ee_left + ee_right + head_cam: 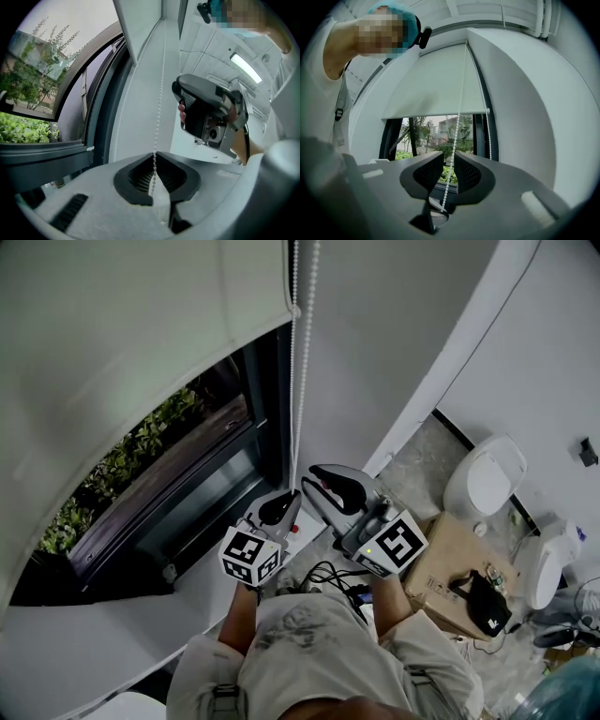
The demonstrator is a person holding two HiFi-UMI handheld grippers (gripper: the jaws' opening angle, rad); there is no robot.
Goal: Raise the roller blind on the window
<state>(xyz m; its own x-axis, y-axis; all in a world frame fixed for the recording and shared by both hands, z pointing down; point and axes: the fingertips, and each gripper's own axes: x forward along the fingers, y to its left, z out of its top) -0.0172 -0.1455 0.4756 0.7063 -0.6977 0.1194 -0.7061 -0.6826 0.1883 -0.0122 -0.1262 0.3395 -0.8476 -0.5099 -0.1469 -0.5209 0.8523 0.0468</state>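
The pale roller blind (141, 324) covers the upper part of the window, and its hem hangs above the open glass (436, 89). A white bead chain (298, 381) drops along the window's right side. My left gripper (292, 498) is shut on one strand of that chain (159, 103), pinched at the jaw tips (154, 156). Just to its right and slightly higher, my right gripper (316, 480) also shows in the left gripper view (208, 115). Its jaws (449, 157) stand a little apart; the chain (459, 108) hangs through the gap without being pressed. A second strand (488, 133) runs beside the frame.
A dark window frame (187, 493) sits over a white sill (122, 624), with greenery outside. To the right are a toilet (486, 479) and a cardboard box (450, 559) with a black device (487, 606) on it. Black cables (328, 576) lie below the grippers.
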